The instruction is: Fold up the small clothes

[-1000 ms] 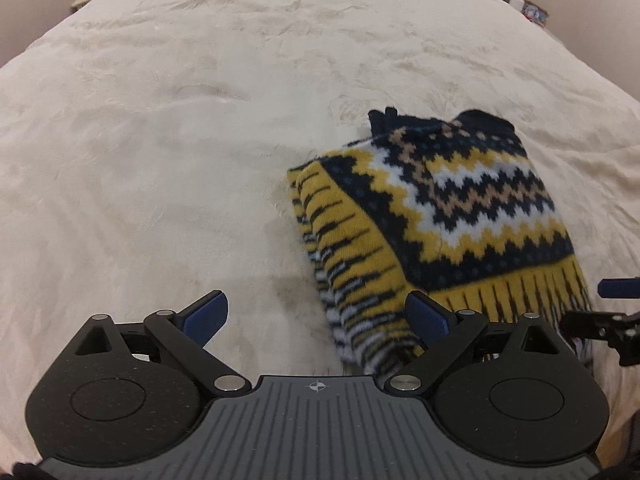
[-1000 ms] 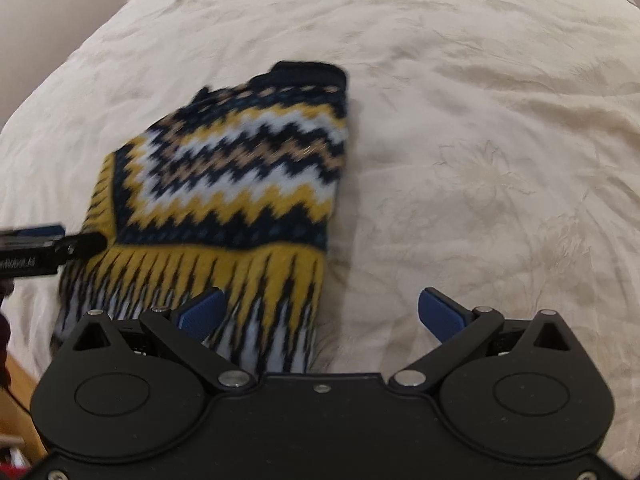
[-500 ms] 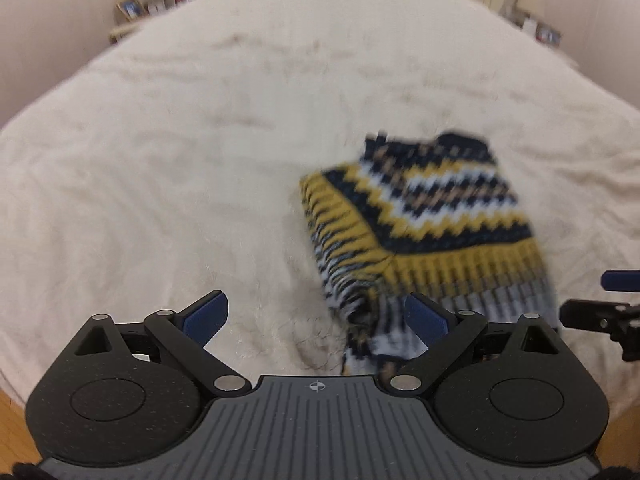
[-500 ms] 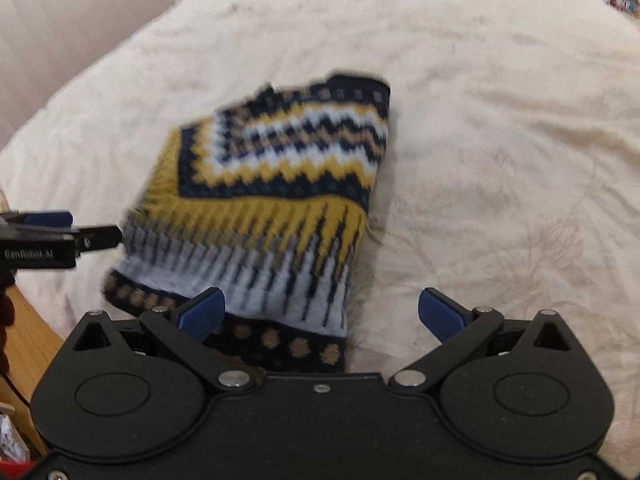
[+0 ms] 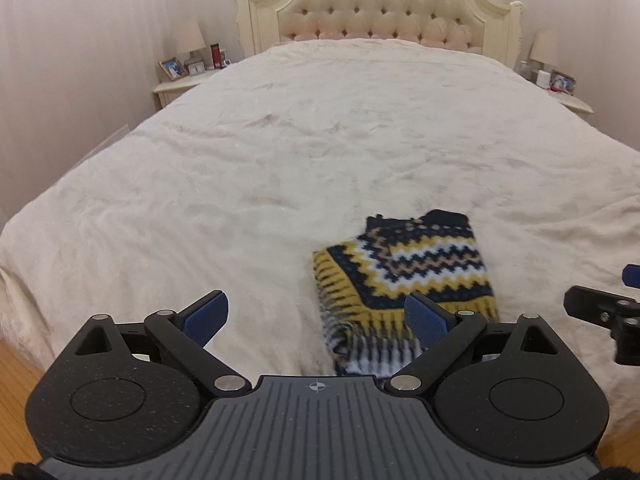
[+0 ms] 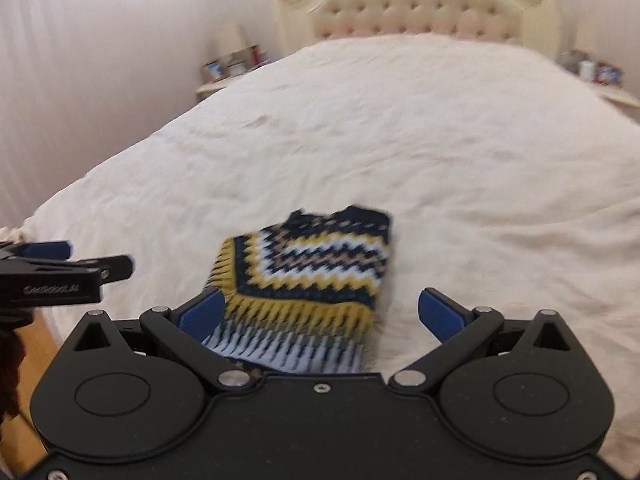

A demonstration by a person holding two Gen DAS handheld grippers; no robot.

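A small knitted sweater (image 5: 404, 276) with navy, yellow and white zigzags lies folded into a compact rectangle near the foot edge of the bed. My left gripper (image 5: 316, 316) hovers open just short of it, with nothing between its blue pads. The sweater (image 6: 308, 280) lies ahead in the right wrist view too, behind the left blue pad. My right gripper (image 6: 320, 316) is open and holds nothing. Each gripper shows at the edge of the other's view: the right gripper (image 5: 600, 308), the left gripper (image 6: 60, 272).
The cream bedspread (image 5: 280, 160) covers a wide bed with a tufted headboard (image 5: 384, 12). Nightstands with lamps and small items stand at both sides (image 5: 188, 76) (image 5: 560, 88). Wooden floor (image 5: 16, 364) shows below the bed's foot edge.
Both grippers have pulled back and tilted up from the sweater, so the headboard and nightstands now show. The sweater lies still, smaller and lower in view. Both grippers remain open.
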